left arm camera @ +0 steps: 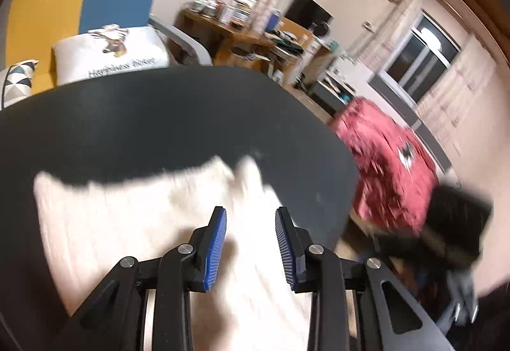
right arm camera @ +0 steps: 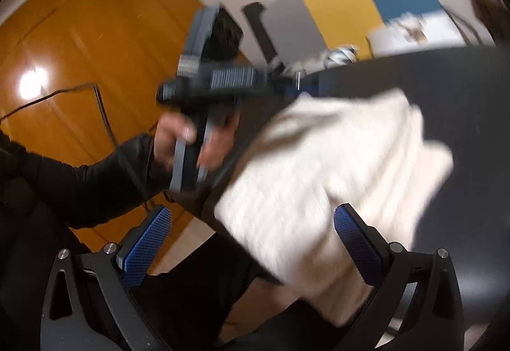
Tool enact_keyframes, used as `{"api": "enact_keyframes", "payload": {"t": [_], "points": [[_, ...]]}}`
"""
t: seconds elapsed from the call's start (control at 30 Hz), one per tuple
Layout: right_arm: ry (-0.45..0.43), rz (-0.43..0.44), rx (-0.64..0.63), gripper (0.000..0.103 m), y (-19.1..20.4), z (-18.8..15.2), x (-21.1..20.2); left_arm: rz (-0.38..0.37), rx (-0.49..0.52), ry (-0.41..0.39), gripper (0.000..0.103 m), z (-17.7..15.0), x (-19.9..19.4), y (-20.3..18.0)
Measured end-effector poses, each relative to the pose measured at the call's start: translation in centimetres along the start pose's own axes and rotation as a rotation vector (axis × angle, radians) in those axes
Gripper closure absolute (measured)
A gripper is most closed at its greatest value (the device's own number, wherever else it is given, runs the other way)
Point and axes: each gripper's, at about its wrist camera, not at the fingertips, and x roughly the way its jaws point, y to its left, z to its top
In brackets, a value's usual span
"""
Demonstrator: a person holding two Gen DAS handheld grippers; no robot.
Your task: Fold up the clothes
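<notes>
While my left claw (left arm camera: 251,247) hangs with its blue pads spread and nothing caught between them, the cream garment (left arm camera: 153,223) lies rumpled beneath it on the dark round desk (left arm camera: 159,115), reaching to the near edge. Off to the right of the desk, a red cloth bundle (left arm camera: 385,166) sits down by the floor, too blurred for me to say whether it is a bag or what it holds. From my right wrist, my left hand (right arm camera: 188,143) grips its tool at the left, and my right claw (right arm camera: 255,252) stands spread wide, the cream garment draped over the desk edge between its pads without being pinched.
</notes>
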Motion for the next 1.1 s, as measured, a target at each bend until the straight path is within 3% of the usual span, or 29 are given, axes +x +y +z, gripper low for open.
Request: {"api": "enact_keyframes", "payload": {"t": [0.17,0.3,0.37,0.53,0.67,0.73,0.83,0.97,1.1], "points": [[0.119,0.026,0.082,0.0,-2.9,1.4,1.3,-0.002,-0.02,0.038,0.072,-3.1,0.8,-0.7],[0.019,0.002,0.126,0.0,-1.4,1.1,2.0,-0.062,-0.063,0.023,0.073,-3.0,1.2,-0.5],[-0.027,0.036,0.169,0.0,-1.7,0.5,-0.1,-0.077,-0.048,0.032,0.073,-2.7,1.7,-0.8],[0.04,0.014,0.187,0.0,-1.9,-2.6,2.2,-0.109,-0.053,0.051,0.073,-2.0,2.8,-0.8],[-0.025,0.159,0.204,0.0,-2.0,-2.6,2.5,-0.143,-0.04,0.084,0.073,-2.0,3.3,-1.0],[-0.095,0.185,0.208,0.0,-2.3,-2.1,2.5,-0.159,-0.047,0.098,0.073,-1.9,3.7,-0.8],[-0.17,0.15,0.253,0.0,-3.5,-1.7,2.2,-0.185,-0.063,0.111,0.073,-1.8,4.2,-0.5],[-0.257,0.085,0.218,0.0,-2.7,-2.2,-0.6,-0.192,0.039,0.136,0.073,-2.4,5.2,-1.9],[-0.168,0.032,0.228,0.0,-3.2,-3.7,0.5,-0.146,0.166,0.143,0.071,-3.0,6.3,-3.9]]}}
